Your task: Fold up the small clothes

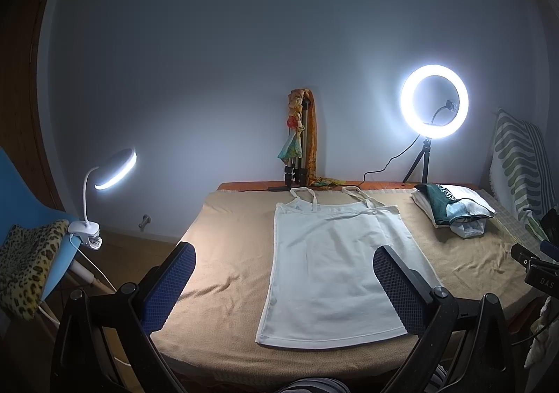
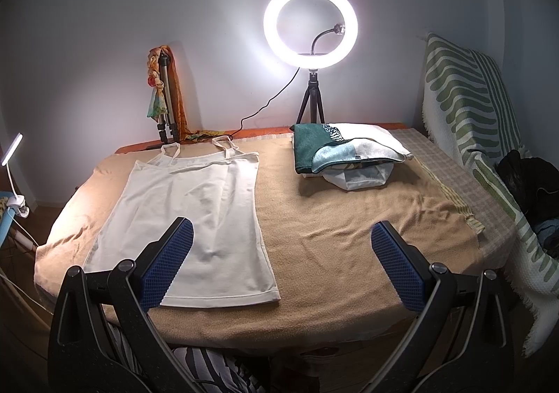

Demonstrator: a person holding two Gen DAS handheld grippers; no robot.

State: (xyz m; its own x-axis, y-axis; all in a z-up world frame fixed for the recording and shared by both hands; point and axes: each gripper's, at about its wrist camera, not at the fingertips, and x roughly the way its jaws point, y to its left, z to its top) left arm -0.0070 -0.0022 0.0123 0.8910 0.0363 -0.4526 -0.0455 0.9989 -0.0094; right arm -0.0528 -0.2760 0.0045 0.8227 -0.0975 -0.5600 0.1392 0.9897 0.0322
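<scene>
**Inspector:** Garment condition?

**Assistant:** White top (image 1: 325, 270) with thin straps, spread flat and unfolded on the tan blanket (image 1: 223, 253). Hem toward the near edge, straps (image 2: 223, 145) toward the wall. Its right side looks doubled over, showing a second layer along that edge. Light wrinkling only.

**Inspector:** Grippers?

**Assistant:** Left gripper (image 1: 284, 263) spread wide, holding nothing, above the near edge; its right finger overlaps the top's right side in view, contact not determinable. Right gripper (image 2: 281, 242) likewise released, nothing between the blue pads (image 2: 167, 263); its left finger sits over the top's lower part, the rest over bare blanket.

**Inspector:** Surroundings?

**Assistant:** Pile (image 2: 346, 155) of folded clothes at the far right of the blanket, well apart from the top. Ring light (image 2: 310, 24) on a small tripod behind the pile, lit, cable running left. Folded tripod (image 1: 297, 148) draped with a scarf against the wall, just beyond the straps. Clip lamp (image 1: 115, 169) lit at left, clamped to a blue chair (image 1: 21, 190). Green-striped throw (image 2: 464, 103) at right.

**Inspector:** Obstructions?

**Assistant:** Nothing lies on the top.
</scene>
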